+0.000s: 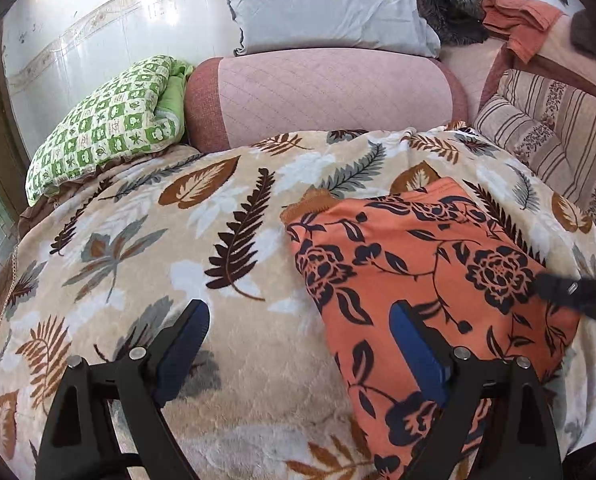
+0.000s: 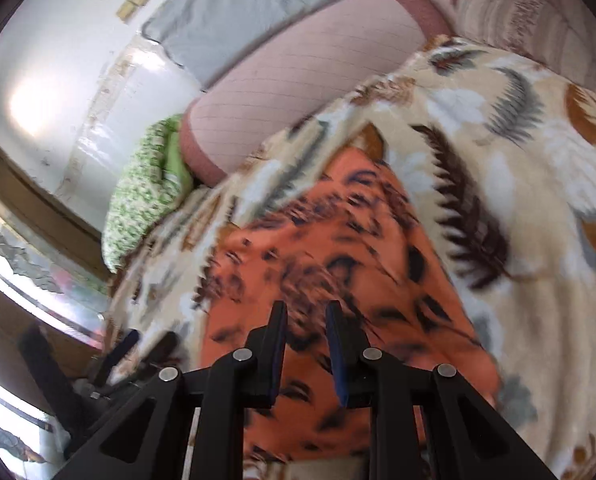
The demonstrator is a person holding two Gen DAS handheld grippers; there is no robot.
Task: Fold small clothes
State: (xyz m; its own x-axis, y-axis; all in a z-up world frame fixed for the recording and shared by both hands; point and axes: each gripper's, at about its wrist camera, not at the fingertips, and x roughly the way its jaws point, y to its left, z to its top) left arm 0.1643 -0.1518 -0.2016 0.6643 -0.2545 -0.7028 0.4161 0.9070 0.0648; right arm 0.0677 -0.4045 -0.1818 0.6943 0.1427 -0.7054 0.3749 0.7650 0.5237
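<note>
Our left claw (image 1: pixel 298 352) gapes empty; our right claw (image 2: pixel 306 344) is narrowed on nothing. Grabbing now could snag the leaf-print blanket (image 1: pixel 146 216) under the orange floral garment (image 1: pixel 418 256).

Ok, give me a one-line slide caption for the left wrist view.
Left tool open above the leaf-print blanket, beside the folded orange floral garment.

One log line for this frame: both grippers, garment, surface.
left gripper: open, empty | right gripper: narrow gap, empty | orange floral garment: folded on leaf-print blanket
</note>
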